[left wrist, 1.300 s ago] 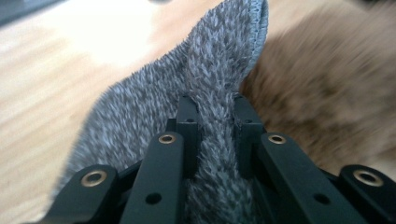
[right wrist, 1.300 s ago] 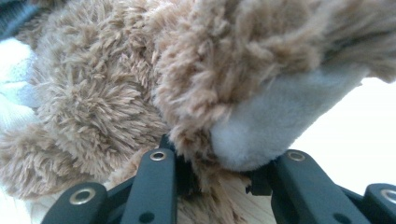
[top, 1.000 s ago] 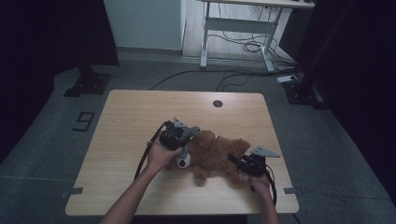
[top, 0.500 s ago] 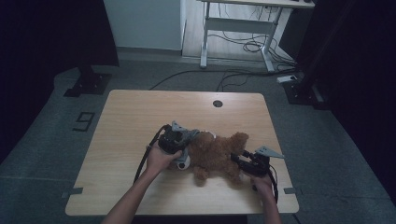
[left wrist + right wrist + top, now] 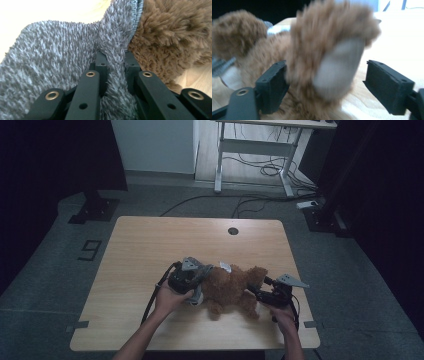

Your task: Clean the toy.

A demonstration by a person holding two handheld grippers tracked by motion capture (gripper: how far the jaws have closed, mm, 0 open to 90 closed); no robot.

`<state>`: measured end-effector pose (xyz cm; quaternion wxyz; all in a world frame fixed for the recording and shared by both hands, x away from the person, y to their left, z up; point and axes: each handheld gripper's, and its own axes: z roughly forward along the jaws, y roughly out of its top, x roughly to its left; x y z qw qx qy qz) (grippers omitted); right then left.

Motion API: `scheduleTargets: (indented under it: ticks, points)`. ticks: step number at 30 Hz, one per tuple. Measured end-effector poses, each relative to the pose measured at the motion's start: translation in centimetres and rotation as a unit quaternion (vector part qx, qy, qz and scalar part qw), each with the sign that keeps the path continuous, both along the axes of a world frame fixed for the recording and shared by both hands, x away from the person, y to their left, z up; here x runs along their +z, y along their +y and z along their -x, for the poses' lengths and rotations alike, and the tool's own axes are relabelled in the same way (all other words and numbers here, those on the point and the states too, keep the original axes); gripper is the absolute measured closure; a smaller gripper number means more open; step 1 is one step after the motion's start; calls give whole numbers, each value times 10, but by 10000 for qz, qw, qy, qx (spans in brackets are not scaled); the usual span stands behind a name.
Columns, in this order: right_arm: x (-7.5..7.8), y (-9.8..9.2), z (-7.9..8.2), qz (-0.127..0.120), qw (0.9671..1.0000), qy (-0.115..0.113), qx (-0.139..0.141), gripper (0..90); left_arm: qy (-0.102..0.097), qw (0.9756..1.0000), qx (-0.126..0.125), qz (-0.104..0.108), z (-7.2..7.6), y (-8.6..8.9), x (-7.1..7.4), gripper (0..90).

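A brown plush bear [image 5: 235, 287] lies on its side near the front edge of the tabletop [image 5: 150, 245], its long axis running across the tabletop from one hand to the other. Everything here is placed relative to that bear.

At the bear's left end, the left tool [image 5: 113, 58] is clamped on a fold of grey fuzzy cloth [image 5: 55, 57] that sits against the brown fur; in the left gripper view the fabric is pinched tight between the two black jaws.

At the bear's right end, the right tool [image 5: 325, 80] stands with its jaws wide apart on either side of a raised leg, whose pale foot pad [image 5: 339, 67] faces the camera. The left jaw seems to touch the fur, while the right one is well clear.

So the leg lies directly ahead of the right tool, already between its jaws. Closing on it looks like the likely next move, with the left tool anchoring the opposite end.
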<state>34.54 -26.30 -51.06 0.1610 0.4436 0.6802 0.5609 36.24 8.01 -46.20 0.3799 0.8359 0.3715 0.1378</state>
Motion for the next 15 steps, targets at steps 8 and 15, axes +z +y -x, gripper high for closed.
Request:
scheduleTargets:
  ticks: [8,15]
  points:
    - [34,2,3,125,9995,-284,30,140,-36,9999,-70,90,19,4,-3,787]
    - [58,5,-9,293,9991,-232,198,138,-40,9997,-103,224,27,7,-6,787]
